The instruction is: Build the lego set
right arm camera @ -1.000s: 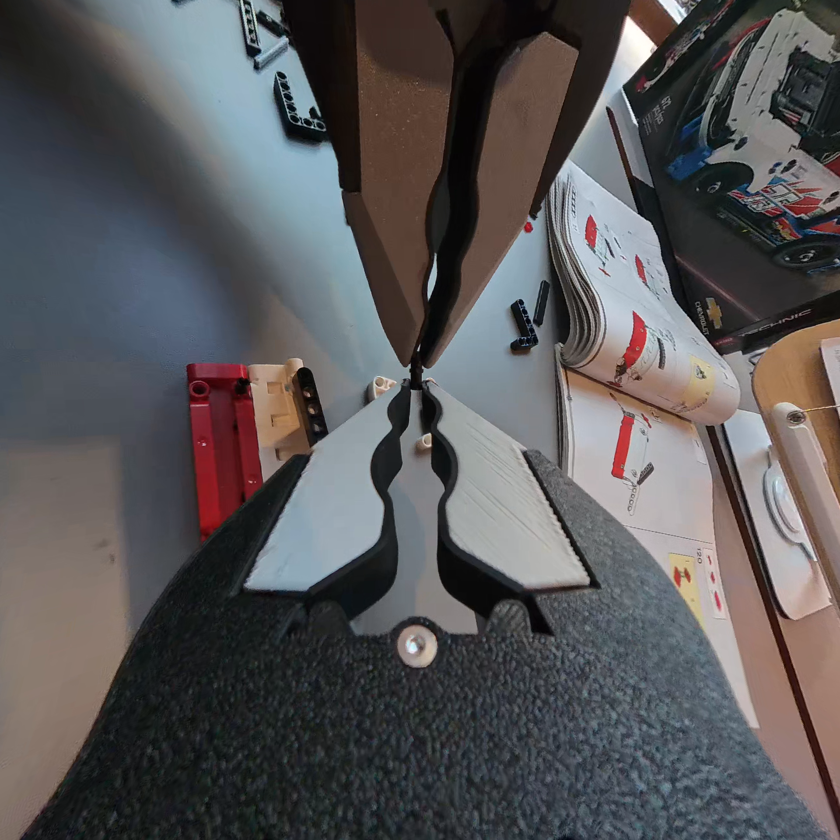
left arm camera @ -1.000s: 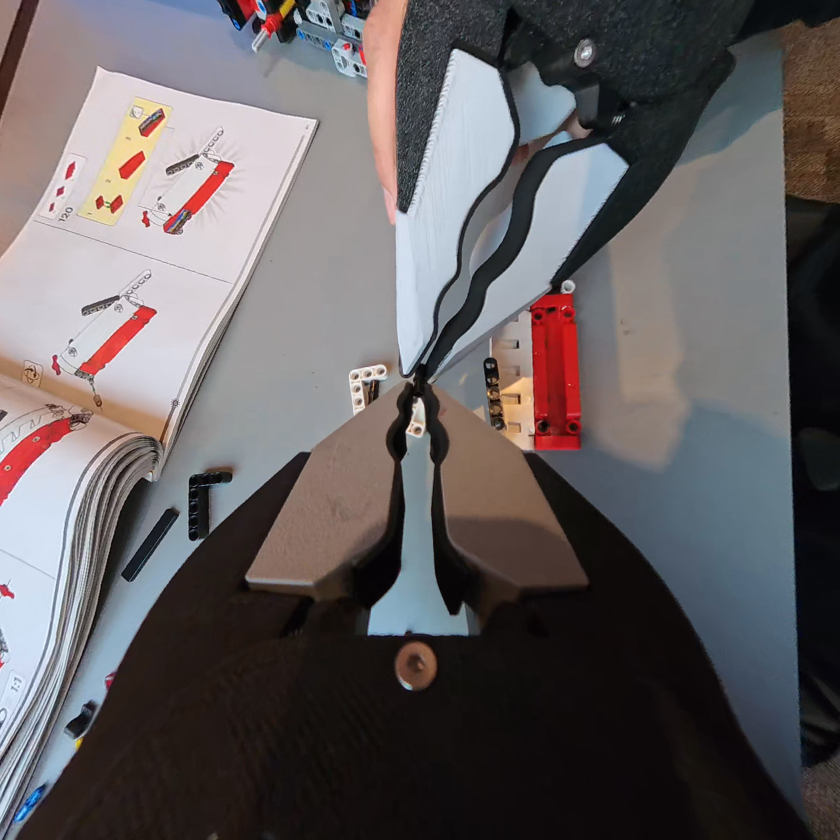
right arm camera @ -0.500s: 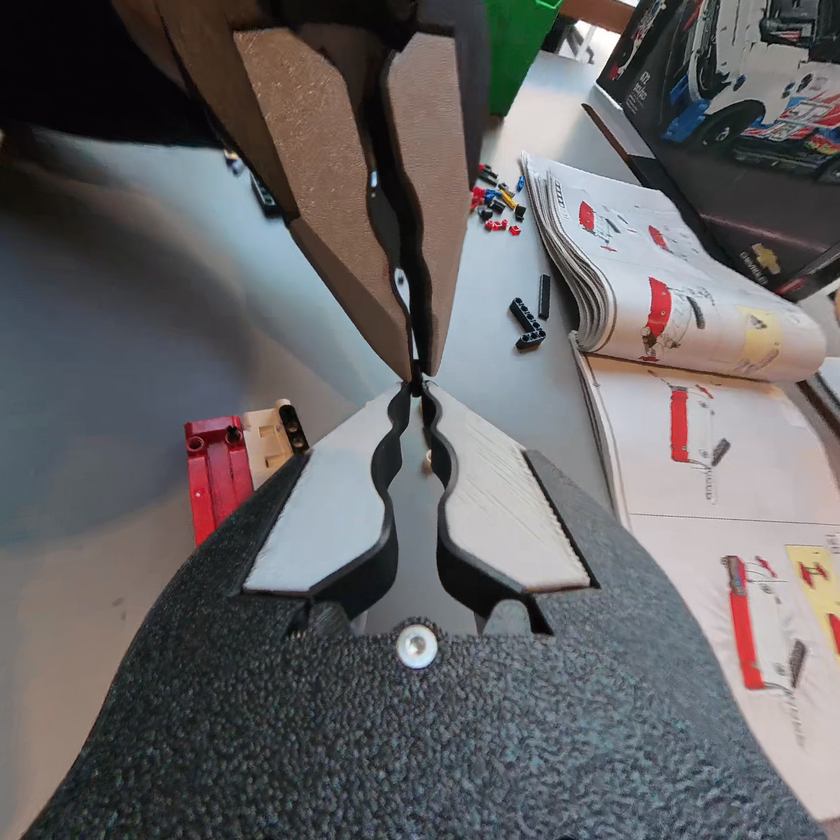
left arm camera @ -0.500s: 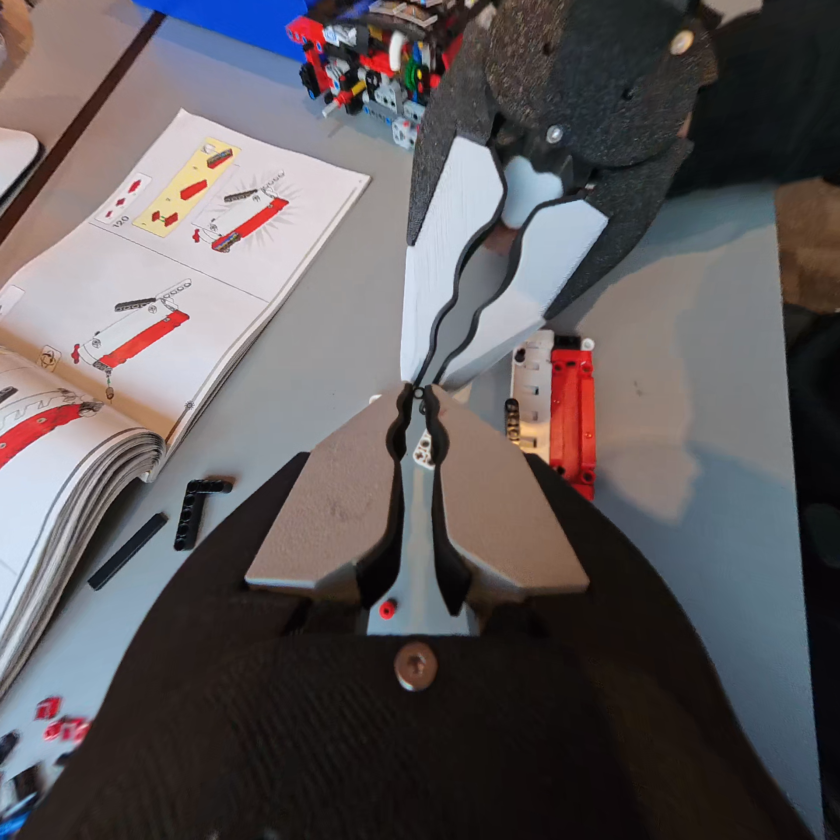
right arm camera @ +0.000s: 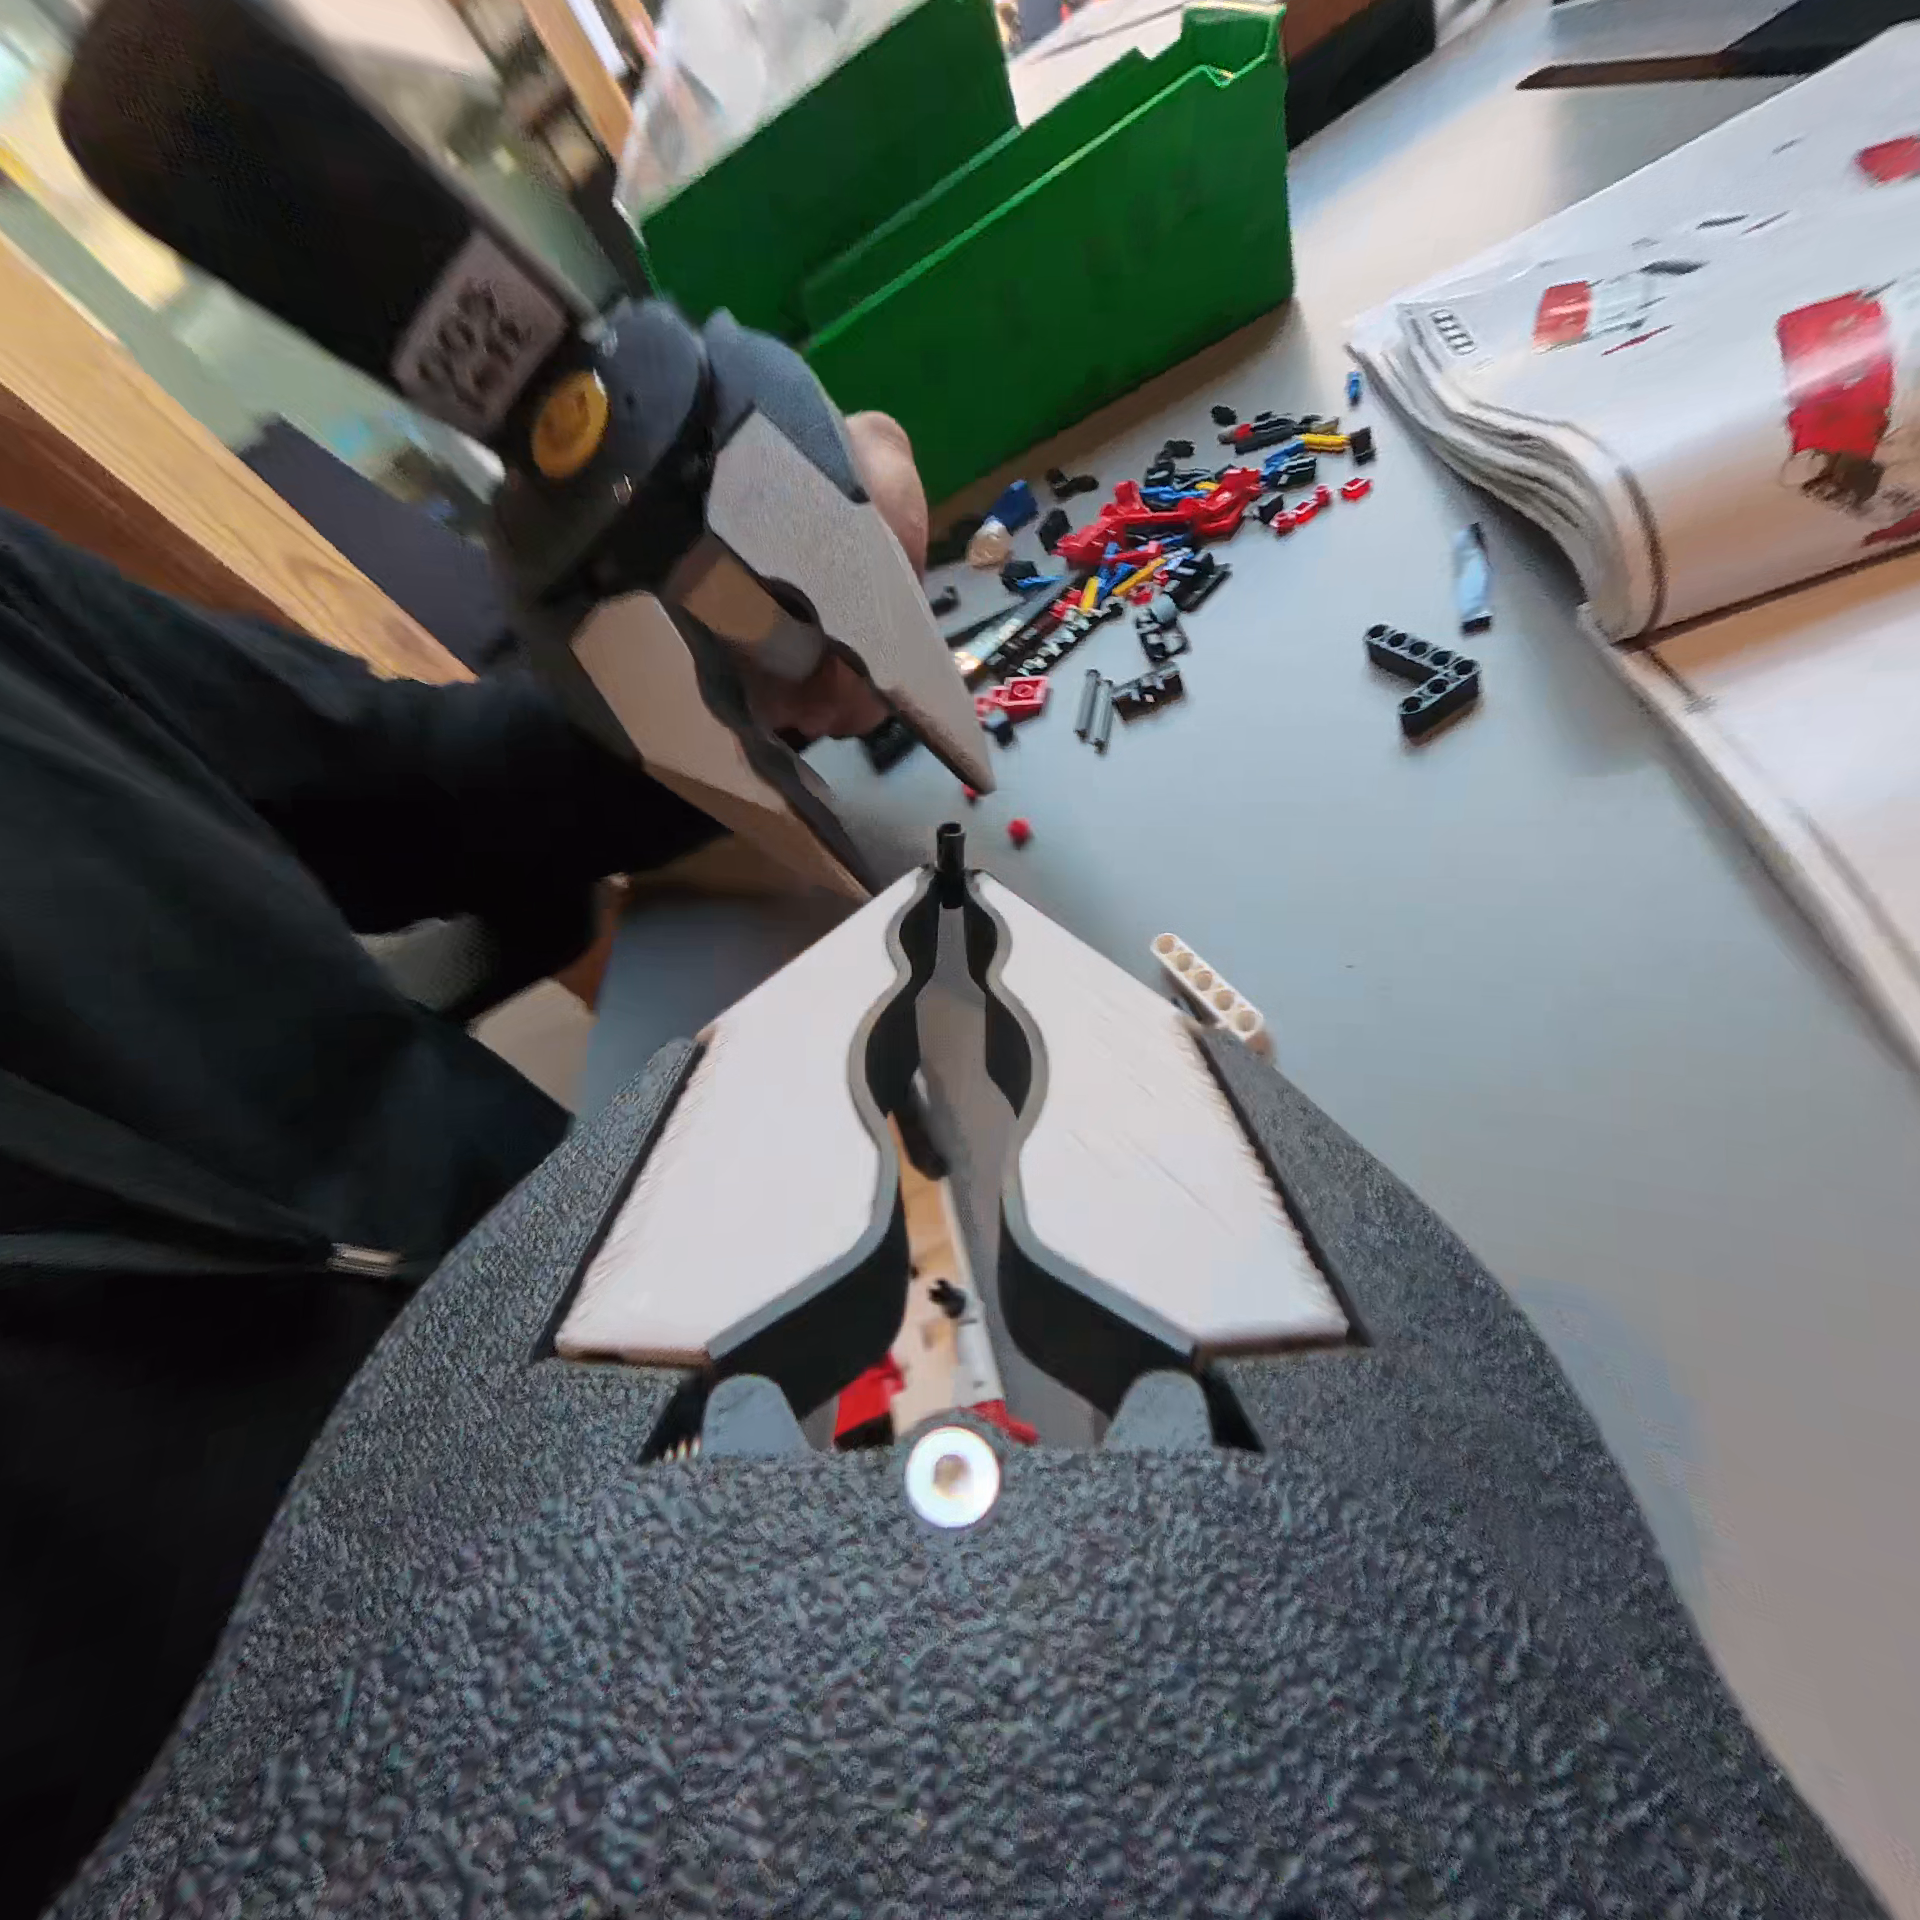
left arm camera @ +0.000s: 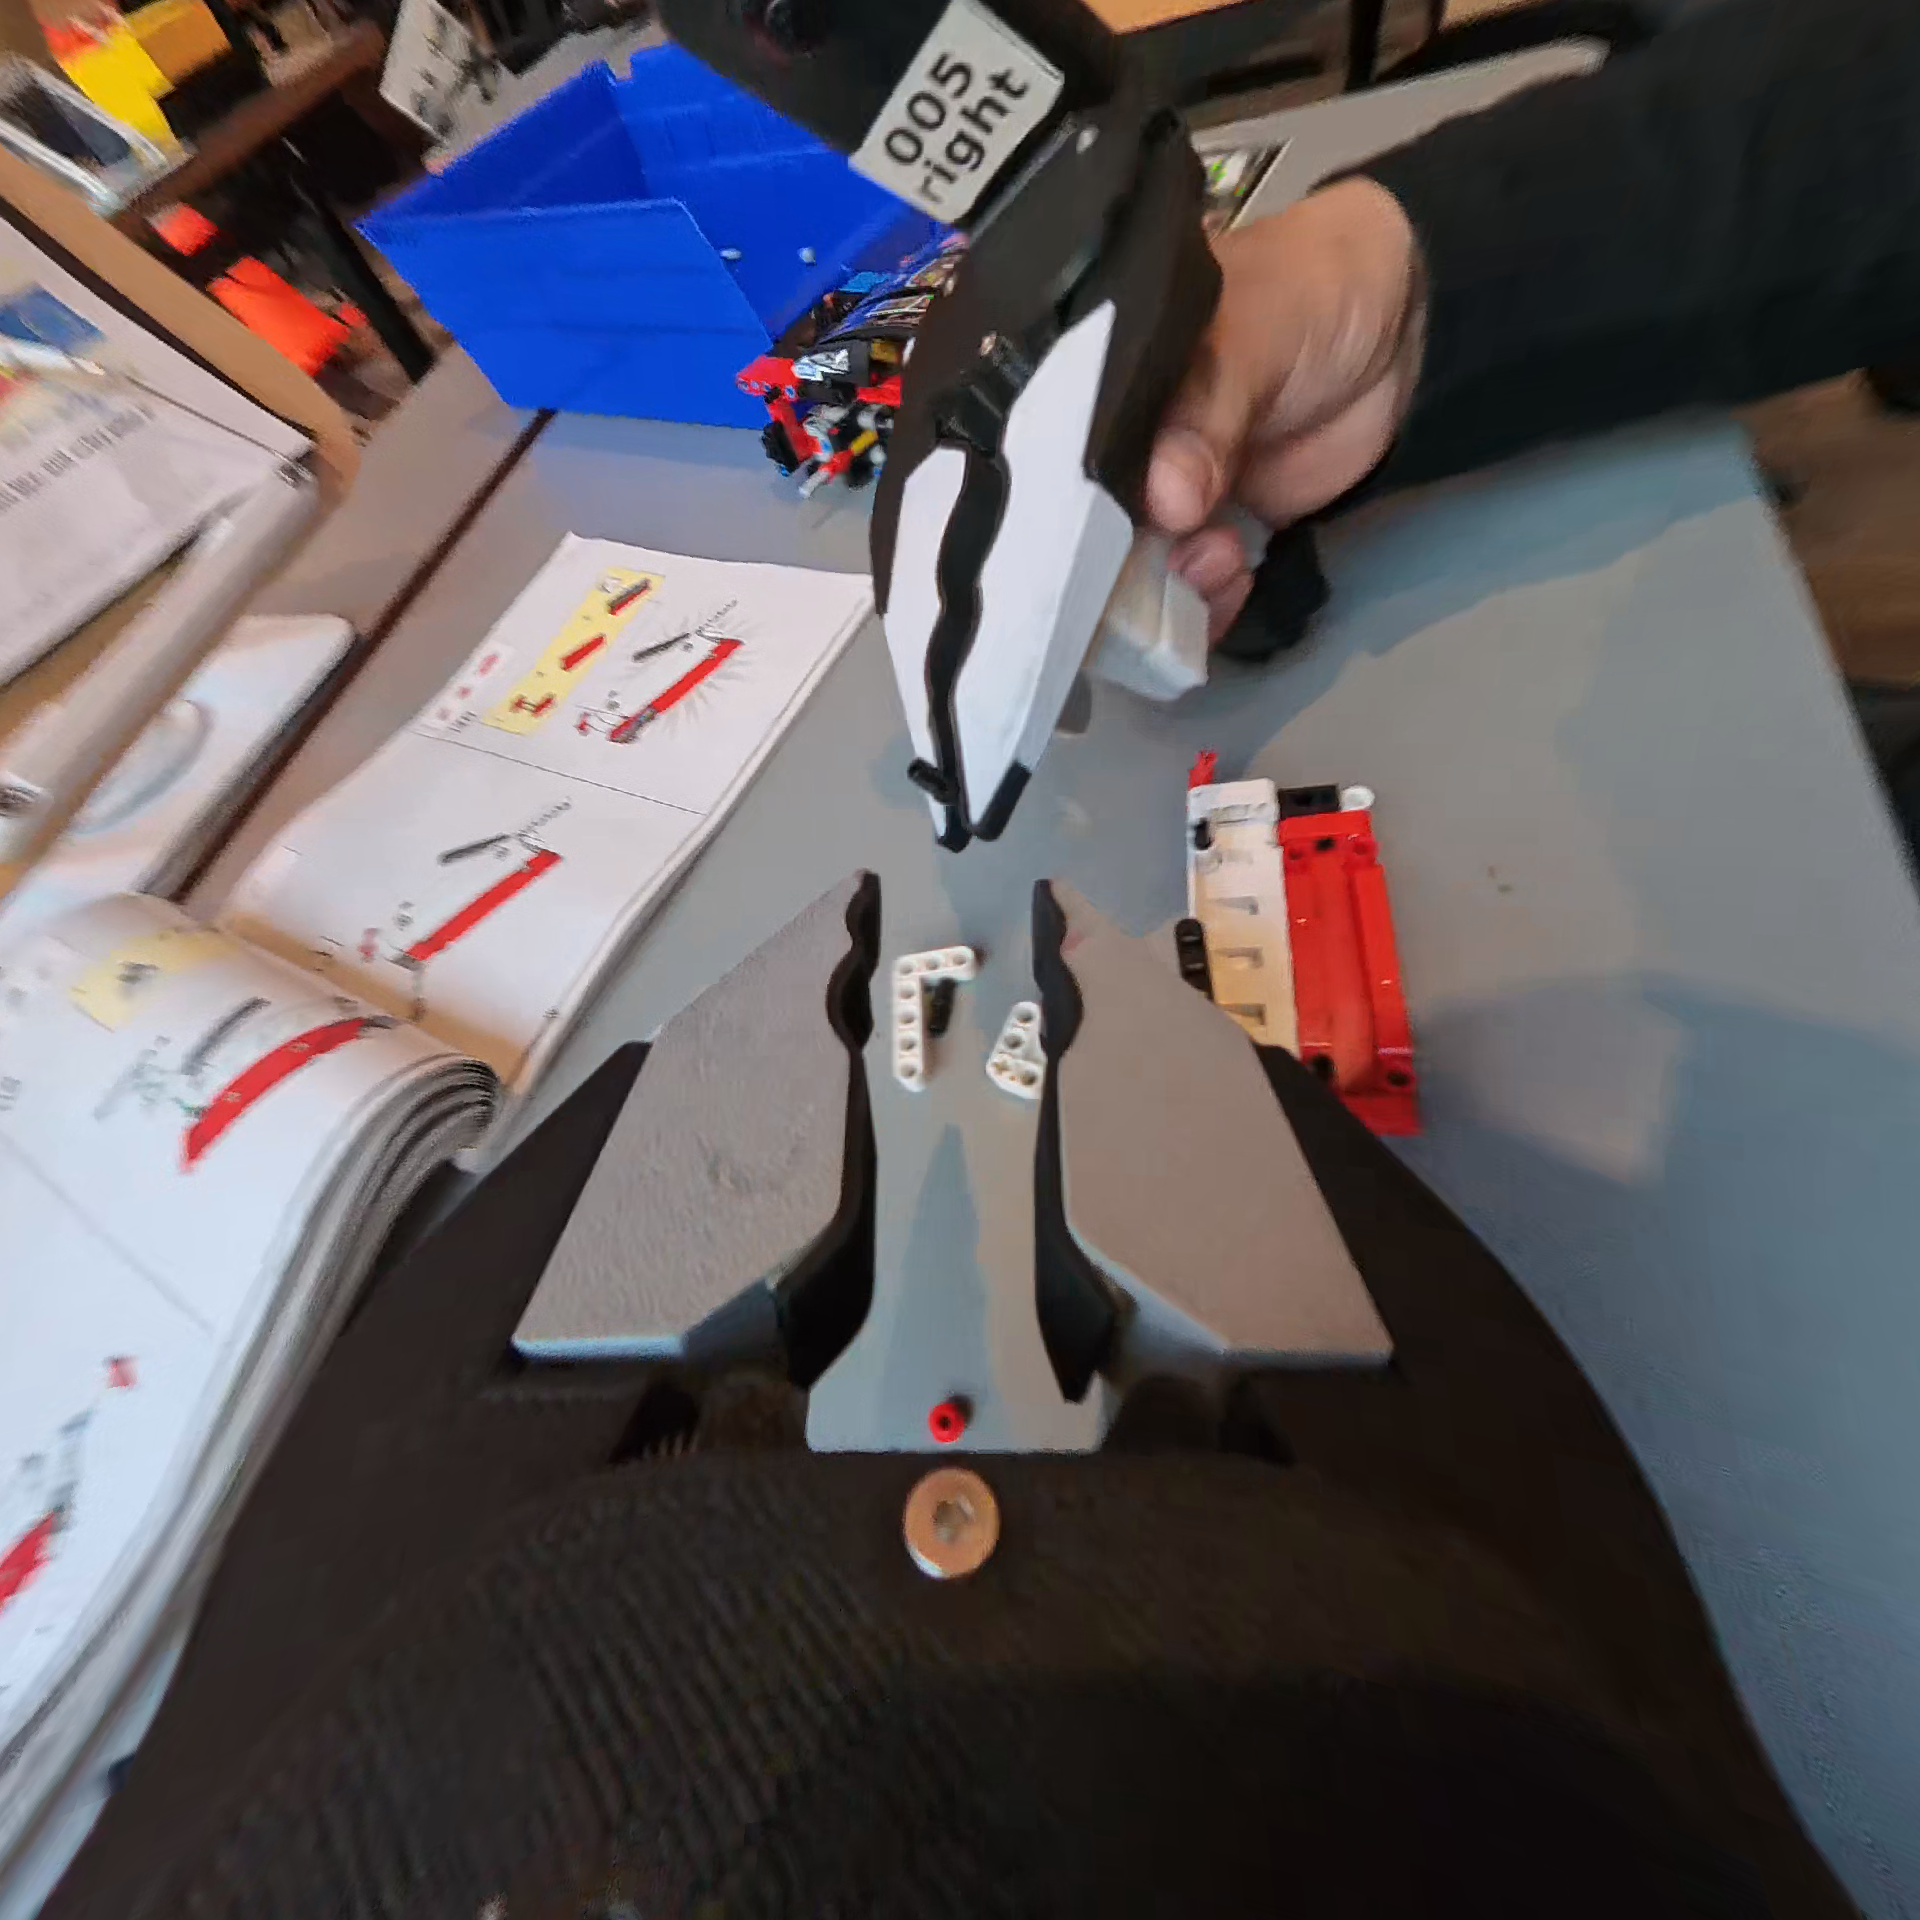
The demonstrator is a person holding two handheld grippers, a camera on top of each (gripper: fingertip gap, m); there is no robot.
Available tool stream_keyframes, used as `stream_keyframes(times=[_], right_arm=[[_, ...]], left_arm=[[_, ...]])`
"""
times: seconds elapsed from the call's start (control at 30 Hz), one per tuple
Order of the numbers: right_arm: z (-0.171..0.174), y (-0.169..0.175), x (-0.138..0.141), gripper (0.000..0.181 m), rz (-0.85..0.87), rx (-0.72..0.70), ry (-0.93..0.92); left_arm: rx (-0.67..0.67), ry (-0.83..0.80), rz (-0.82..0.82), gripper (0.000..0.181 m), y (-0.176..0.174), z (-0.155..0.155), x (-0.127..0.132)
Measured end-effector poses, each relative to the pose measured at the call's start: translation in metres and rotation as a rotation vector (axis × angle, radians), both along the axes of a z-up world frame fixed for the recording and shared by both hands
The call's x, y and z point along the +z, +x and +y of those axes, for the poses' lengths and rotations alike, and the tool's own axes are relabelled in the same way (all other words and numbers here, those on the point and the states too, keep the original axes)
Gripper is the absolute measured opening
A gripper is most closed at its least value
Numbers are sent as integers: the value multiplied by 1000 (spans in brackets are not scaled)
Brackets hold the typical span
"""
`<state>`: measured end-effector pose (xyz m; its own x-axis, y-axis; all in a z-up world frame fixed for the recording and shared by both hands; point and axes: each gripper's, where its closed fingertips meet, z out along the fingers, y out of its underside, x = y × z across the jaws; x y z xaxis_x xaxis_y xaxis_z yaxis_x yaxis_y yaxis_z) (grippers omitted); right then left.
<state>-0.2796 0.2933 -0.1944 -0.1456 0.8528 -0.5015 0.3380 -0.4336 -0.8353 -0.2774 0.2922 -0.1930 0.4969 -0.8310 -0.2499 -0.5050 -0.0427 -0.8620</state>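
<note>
An open white instruction booklet (left arm camera: 540,790) lies along the grey table's (left arm camera: 1558,644) left edge. Beside it the left claw (left arm camera: 951,899) hangs spread and empty above a white L-shaped beam (left arm camera: 920,1013) and a small white angled piece (left arm camera: 1016,1049), both lying on the table. Just beyond, the right claw (left arm camera: 961,821), pressed together, pinches a thin black pin (right arm camera: 949,847) at its tips. Toward the right edge rests a flat red-and-white lego panel assembly (left arm camera: 1299,945).
</note>
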Motion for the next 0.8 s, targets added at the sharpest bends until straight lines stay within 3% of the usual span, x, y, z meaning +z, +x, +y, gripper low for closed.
stream_keyframes(times=[0.2,0.4,0.53,0.8], right_arm=[[-12,3,7,4,34,90,-312],[-23,4,3,5,5,147,-341],[-27,3,2,5,-4,171,-359],[-29,3,-3,5,-25,184,-352]], left_arm=[[-7,224,158,29,8,-2,4],[-24,300,248,29,14,-6,0],[-40,346,292,18,17,-10,-2],[-57,327,289,16,17,-12,-8]])
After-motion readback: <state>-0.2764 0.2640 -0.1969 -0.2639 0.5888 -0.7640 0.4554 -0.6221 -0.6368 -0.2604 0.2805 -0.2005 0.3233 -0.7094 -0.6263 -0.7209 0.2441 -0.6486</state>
